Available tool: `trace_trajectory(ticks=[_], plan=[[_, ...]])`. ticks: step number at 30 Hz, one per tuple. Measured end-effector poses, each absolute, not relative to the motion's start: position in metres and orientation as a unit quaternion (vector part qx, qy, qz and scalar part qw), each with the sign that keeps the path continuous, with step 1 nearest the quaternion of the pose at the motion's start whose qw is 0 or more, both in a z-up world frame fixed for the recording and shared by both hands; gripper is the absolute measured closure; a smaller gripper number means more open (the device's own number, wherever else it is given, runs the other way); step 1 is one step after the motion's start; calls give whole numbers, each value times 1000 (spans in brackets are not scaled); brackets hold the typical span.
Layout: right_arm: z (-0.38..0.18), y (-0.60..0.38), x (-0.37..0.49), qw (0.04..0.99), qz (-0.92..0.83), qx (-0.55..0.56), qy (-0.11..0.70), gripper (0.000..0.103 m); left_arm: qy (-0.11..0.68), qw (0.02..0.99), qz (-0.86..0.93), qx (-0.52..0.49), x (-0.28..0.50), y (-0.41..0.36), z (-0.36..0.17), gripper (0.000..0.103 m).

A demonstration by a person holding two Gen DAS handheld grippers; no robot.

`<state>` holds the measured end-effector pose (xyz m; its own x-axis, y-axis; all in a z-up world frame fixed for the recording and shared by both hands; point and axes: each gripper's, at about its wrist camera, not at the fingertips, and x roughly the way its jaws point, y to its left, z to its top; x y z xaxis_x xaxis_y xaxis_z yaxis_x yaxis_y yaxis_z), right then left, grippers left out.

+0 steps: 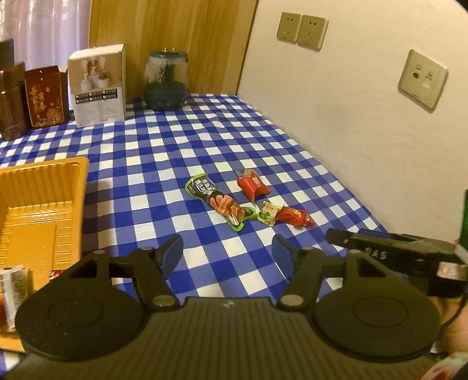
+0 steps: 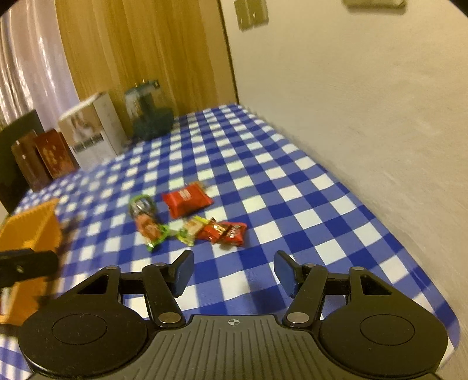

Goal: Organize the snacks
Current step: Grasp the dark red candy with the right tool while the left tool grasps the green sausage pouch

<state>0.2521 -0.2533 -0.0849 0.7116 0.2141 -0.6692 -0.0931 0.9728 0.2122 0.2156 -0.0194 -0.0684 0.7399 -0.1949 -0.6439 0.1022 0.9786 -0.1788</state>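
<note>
Checked table [image 1: 163, 152] with orange tray [image 1: 44, 187] at nine o'clock, both sets of fingers apart and empty, then four snacks at twelve: long green sausage pack [image 1: 218, 201], likely light, crinkly, slippery, best pinched mid-body.

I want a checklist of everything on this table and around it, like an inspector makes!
Surface: blue-and-white checked cloth, flat.
Job's things: four loose snacks in a cluster: long green pack, red pack, small green candy touching a red candy. Orange tray at left, with some wrapped snacks at its near edge.
Clutter: white box, glass jar, two brown boxes along the back.
Tongs: left tongs open, empty; right tongs open, empty. Both short of the snacks.
Cables: one thin dark cable by the right tongs.
Surroundings: wall sockets, wood panel, curtain.
</note>
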Motion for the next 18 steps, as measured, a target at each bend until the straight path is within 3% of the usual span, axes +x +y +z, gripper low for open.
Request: trace_trajectory(ticks=[3, 18], plan=[[-102, -248, 268, 917, 85, 68, 383, 52, 360, 927, -81, -69, 228, -20, -78, 39], [-130, -229, 316, 919, 84, 43, 383, 65, 371, 921, -82, -87, 261, -13, -102, 38]])
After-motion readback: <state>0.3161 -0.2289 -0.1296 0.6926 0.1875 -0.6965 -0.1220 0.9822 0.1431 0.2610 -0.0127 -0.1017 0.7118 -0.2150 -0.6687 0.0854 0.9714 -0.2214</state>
